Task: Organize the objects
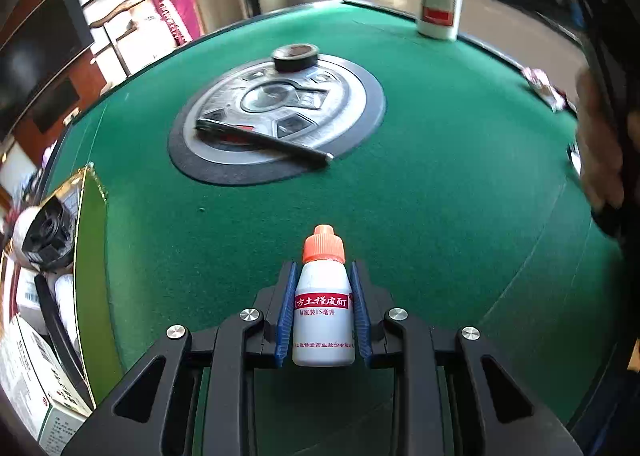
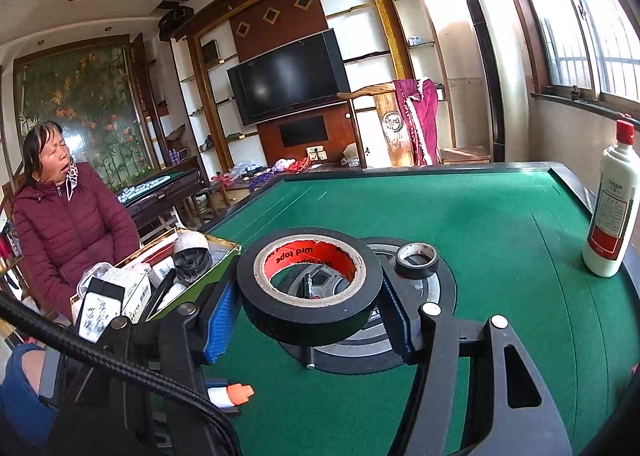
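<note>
Dropper bottle (image 1: 324,320), white with orange cap, upright between blue pads of left gripper (image 1: 323,312), pads closed against its sides. Large black tape roll (image 2: 310,288) with red core clamped in right gripper (image 2: 310,320), held above green table (image 1: 440,183). Further out: black pen (image 1: 264,141) lying across round centre panel (image 1: 224,127), small tape roll (image 1: 295,57) at panel's far edge. Open box (image 2: 216,256) of mixed items at left table edge. White bottle (image 2: 612,211) with red cap near far right corner.

A dark television (image 2: 288,75) hangs behind a seated person (image 2: 68,228) in maroon.
</note>
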Demonstrator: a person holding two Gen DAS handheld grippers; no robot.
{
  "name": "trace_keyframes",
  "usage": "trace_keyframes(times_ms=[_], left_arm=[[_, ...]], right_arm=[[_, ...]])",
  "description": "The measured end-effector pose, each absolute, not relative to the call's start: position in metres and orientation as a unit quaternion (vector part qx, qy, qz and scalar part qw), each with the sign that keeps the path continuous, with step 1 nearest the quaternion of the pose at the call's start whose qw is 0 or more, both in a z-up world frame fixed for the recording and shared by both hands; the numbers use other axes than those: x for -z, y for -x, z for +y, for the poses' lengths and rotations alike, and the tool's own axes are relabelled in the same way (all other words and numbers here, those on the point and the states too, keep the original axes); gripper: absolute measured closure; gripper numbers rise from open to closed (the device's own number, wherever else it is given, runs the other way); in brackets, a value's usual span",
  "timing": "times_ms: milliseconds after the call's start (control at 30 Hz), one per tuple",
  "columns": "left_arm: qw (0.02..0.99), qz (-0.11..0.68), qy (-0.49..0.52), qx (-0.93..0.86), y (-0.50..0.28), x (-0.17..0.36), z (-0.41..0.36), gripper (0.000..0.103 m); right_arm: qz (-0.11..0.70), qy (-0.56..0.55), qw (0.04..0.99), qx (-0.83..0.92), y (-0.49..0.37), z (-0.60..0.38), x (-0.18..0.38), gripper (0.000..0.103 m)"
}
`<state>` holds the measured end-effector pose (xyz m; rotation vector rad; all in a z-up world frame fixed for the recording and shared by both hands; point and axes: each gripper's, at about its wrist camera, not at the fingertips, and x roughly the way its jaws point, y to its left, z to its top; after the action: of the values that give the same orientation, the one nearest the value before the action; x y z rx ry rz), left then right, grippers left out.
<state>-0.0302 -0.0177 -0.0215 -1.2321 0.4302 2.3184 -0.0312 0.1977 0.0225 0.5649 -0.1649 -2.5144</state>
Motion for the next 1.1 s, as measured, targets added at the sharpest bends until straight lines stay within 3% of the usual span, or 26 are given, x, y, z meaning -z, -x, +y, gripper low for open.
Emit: trace_keyframes(times_ms=[133, 667, 1100], left_arm=[[0.233, 0.113, 0.436, -0.862, 0.036, 0.011, -0.030, 0.081], [0.227, 0.063, 0.418, -0.878, 0.039, -0.009, -0.052, 0.080], [0.184, -0.026, 0.371, -0.910, 0.022, -0.055, -0.131, 0.080]], right_arm=[[-0.053, -0.213, 0.280, 0.934, 0.029, 0.192, -0.022, 0.042], [-0.017, -0.222, 0.287, 0.932, 0.019, 0.162, -0.016, 0.042], [-0.023, -0.228, 0.298, 0.926, 0.005, 0.135, -0.018, 0.042]])
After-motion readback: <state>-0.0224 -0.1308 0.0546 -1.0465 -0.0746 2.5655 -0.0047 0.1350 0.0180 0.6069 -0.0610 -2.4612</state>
